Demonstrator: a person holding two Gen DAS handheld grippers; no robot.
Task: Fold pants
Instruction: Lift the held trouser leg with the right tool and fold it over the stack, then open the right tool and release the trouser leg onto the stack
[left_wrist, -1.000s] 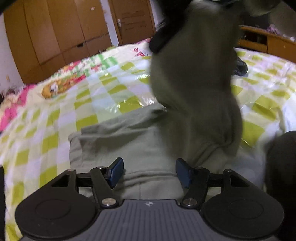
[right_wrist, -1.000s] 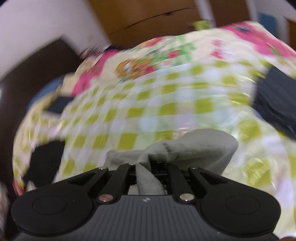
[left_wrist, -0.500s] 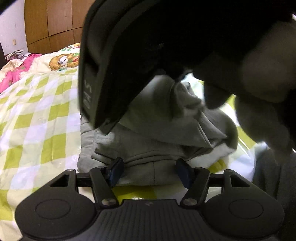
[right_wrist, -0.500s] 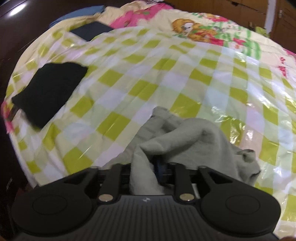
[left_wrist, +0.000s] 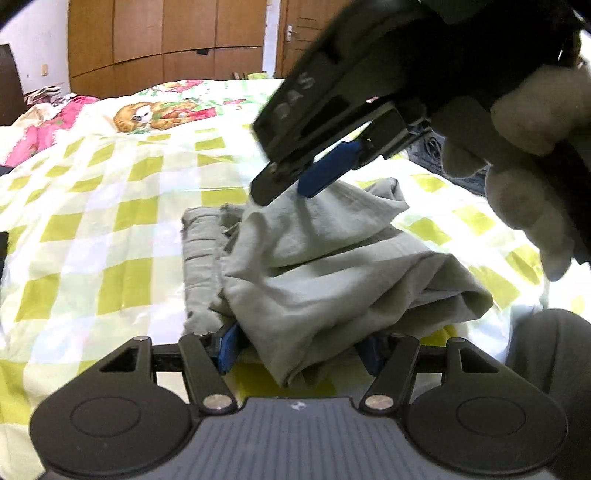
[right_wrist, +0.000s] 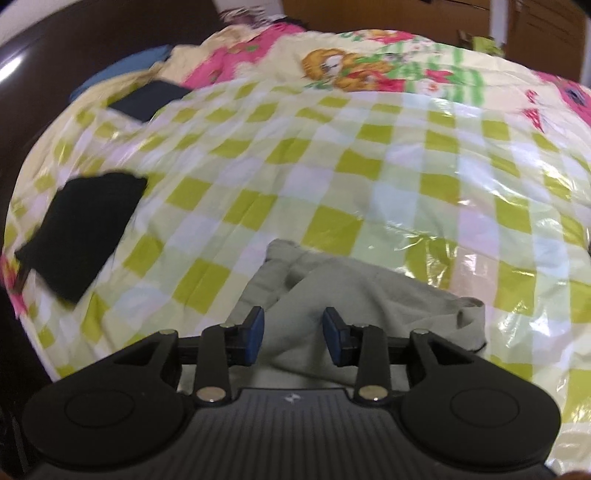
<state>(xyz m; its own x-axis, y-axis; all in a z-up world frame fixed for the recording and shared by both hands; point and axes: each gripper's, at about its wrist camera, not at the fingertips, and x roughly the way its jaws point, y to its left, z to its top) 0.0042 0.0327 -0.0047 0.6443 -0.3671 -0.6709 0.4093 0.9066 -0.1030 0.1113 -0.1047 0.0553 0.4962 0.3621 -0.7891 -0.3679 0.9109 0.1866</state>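
Bedroom, checked bed (right_wrist: 332, 177): grey pants (left_wrist: 332, 273) bunched near its front edge, top fold just released by right gripper (right_wrist: 291, 330), jaws newly parted; left gripper (left_wrist: 299, 347) apart astride the near end.

Both wrist views are evenly lit by soft indoor light, colours a little washed out. Glare glints off the glossy checked bedspread (right_wrist: 332, 177), strongest toward its right edge in the right wrist view. Fisheye distortion bows the bed into a dome and curves the wooden wardrobe (left_wrist: 166, 40). Both pictures are slightly soft with motion blur, worst at the edges. A gloved hand (left_wrist: 532, 155) close to the left lens is out of focus; picture corners fall dark.
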